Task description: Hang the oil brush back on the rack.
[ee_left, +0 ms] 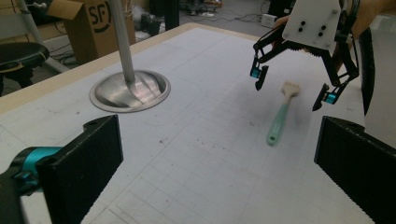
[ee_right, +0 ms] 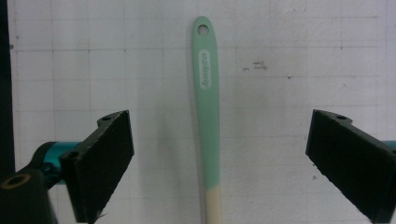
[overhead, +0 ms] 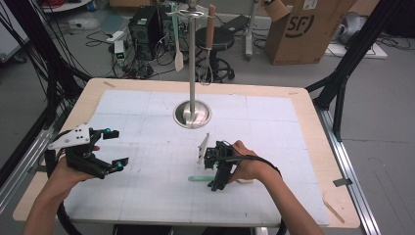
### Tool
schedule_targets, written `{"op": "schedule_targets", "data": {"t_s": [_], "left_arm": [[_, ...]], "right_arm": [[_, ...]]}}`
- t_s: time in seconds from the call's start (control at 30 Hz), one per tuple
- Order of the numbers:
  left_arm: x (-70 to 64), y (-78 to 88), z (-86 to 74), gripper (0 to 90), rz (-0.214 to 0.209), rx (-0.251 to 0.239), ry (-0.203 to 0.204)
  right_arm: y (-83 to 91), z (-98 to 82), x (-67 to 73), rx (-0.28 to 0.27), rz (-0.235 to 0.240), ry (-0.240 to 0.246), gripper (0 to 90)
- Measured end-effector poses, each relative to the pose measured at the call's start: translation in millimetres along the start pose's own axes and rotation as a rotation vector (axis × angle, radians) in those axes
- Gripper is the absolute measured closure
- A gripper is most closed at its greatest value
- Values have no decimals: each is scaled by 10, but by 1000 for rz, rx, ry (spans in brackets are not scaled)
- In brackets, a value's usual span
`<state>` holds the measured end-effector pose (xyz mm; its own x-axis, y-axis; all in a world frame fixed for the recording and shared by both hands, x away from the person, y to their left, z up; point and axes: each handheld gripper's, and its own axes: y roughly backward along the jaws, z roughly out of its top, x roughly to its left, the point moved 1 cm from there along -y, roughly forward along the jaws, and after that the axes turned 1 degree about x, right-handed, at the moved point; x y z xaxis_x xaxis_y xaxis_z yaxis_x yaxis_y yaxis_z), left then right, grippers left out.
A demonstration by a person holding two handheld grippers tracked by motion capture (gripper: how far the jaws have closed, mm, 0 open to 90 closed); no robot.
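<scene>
The right gripper [overhead: 215, 185] points down at the white mat [overhead: 147, 196], and its jaws stand wide apart with nothing pressed between them. In the right gripper view the brush [ee_right: 207, 116] lies flat on the mat midway between the two black pads [ee_right: 100, 161], touching neither; its mint-green handle runs away from the fingers to a small hanging hole at the far end, and the pale wooden part begins level with the pads (the bristle end is out of the picture there). In the left gripper view the same brush [ee_left: 280, 116] lies on the mat directly under the right gripper [ee_left: 292, 88], its light head lying below the open fingertips [ee_left: 258, 74].

The left gripper [overhead: 116, 148] hovers well apart from the brush, held at the left of the mat, its jaws also spread wide and empty. Beyond both grippers stands the metal stand [overhead: 192, 73] on its round base [overhead: 192, 115], nearer the right fingers than the left. From its top hang a spatula [overhead: 178, 56] and a whisk [overhead: 207, 54], both far from either pair of fingers.
</scene>
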<state>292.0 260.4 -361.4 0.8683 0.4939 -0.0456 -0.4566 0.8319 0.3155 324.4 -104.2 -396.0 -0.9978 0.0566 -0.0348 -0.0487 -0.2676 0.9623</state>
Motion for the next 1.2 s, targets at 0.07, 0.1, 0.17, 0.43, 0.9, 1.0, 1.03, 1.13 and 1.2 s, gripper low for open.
{"op": "schedule_targets", "data": {"t_s": [0.07, 0.1, 0.17, 0.43, 0.9, 1.0, 1.03, 1.13, 1.2], "left_arm": [[3, 6, 0, 17, 0, -1, 0], [4, 10, 1, 16, -1, -3, 1], [6, 15, 1, 17, 2, -6, 2], [5, 6, -1, 17, 0, 1, -2], [3, -1, -3, 17, 0, 3, 0], [1, -4, -4, 17, 0, 3, 1], [4, -4, -4, 17, 1, 3, 0], [8, -3, -4, 17, 0, 3, -3], [6, -2, -5, 17, 0, 2, 1]], "right_arm": [[-12, 1, -5, 3, 3, -6, 142], [-21, 2, -3, -1, 4, -21, 142], [-37, 1, -5, 2, 16, -17, 146], [-102, 3, 7, 44, 28, -11, 234], [-162, -23, 25, 119, 19, 18, 475], [-173, -30, 21, 138, 15, 19, 535], [-174, -32, 20, 139, 18, 18, 556], [-190, -46, 15, 164, 19, 28, 620], [-190, -47, 8, 167, 31, 26, 665]]}}
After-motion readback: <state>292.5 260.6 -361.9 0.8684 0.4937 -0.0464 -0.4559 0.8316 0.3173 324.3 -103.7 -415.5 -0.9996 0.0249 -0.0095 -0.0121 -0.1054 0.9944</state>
